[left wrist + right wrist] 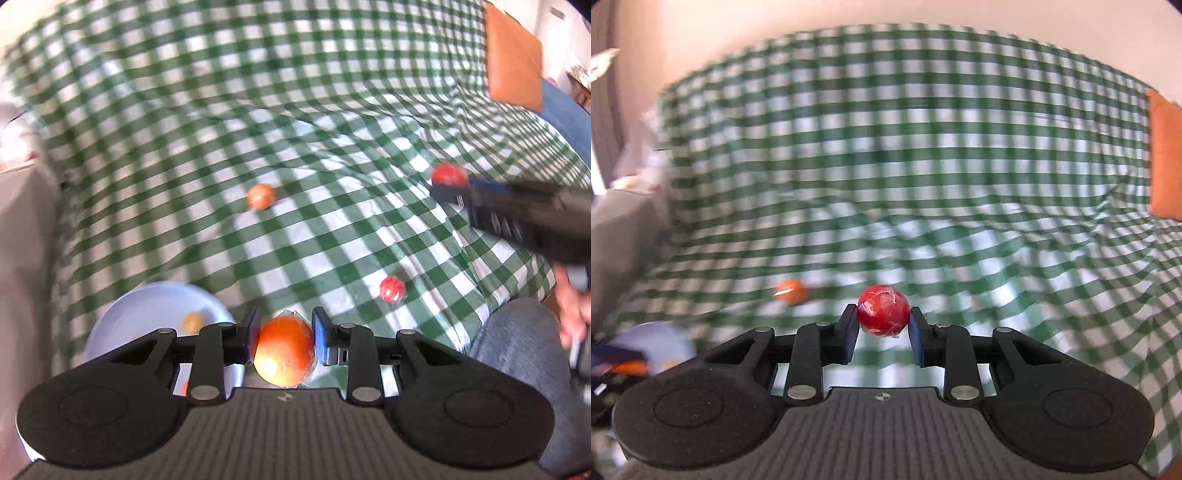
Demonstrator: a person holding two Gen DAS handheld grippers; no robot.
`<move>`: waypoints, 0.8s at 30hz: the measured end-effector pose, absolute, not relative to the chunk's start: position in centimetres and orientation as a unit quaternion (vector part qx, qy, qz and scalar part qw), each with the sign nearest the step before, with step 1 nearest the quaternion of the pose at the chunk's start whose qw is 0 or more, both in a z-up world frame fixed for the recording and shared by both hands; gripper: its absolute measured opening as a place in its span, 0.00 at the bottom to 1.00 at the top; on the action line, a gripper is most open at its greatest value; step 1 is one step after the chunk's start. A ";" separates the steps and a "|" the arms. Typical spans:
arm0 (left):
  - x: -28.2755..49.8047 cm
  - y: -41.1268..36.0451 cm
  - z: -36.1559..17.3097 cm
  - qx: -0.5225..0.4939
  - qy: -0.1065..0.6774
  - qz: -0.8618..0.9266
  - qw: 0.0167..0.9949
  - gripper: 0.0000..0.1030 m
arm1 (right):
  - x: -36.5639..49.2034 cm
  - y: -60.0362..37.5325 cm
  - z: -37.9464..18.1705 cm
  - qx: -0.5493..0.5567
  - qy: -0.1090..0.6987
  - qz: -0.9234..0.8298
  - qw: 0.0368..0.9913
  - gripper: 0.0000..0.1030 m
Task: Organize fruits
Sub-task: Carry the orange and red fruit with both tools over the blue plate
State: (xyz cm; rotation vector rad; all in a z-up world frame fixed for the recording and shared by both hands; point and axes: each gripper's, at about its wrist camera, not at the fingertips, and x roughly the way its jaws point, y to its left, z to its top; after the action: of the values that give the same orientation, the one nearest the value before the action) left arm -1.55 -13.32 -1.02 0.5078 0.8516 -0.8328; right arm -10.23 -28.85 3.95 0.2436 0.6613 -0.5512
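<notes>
Gripping a large orange fruit (285,352), the left gripper (284,338) has both blue pads pressed against the fruit's sides; the fruit appears wrapped in clear film. Just left of this gripper sits a pale blue bowl (122,328), with a small orange fruit (192,322) visible inside it. The bowl rests on a green-and-white checked cloth (295,110).

The right gripper (884,328) is clamped on a red fruit (884,311), one pad on each side, with wrinkled clear film visible over the fruit's surface. In the left wrist view, this gripper enters from the right edge with the red fruit at its tip, raised over the cloth.

Two fruits lie loose on the cloth:
- A second red fruit (393,289), lying near the left gripper, to its right.
- An orange-brown fruit (261,196), lying farther out toward the middle of the cloth, well apart from both grippers.

An orange cushion (513,59) stands at the far right edge of the cloth. Both views are motion-blurred.
</notes>
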 end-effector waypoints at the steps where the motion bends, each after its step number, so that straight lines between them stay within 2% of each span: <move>1: -1.7 -12.1 -0.3 0.233 0.400 -0.381 0.800 0.32 | -10.6 -27.4 4.6 0.125 0.324 -0.252 0.903 0.29; 6: -3.0 -5.8 1.8 0.214 0.419 -0.341 0.814 0.32 | -11.6 -20.1 6.8 0.142 0.344 -0.178 0.911 0.29; 15: -4.6 3.5 2.5 0.179 0.432 -0.289 0.835 0.32 | -12.1 -9.0 8.8 0.098 0.369 -0.082 0.921 0.29; 24: -5.2 6.8 3.3 0.146 0.420 -0.278 0.851 0.32 | -12.2 -4.7 9.4 0.041 0.384 -0.056 0.921 0.29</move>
State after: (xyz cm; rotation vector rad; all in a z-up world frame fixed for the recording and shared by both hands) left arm -5.22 6.81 3.25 0.3078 0.8851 -0.5844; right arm -12.19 -4.67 9.37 0.0843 0.7882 -0.1140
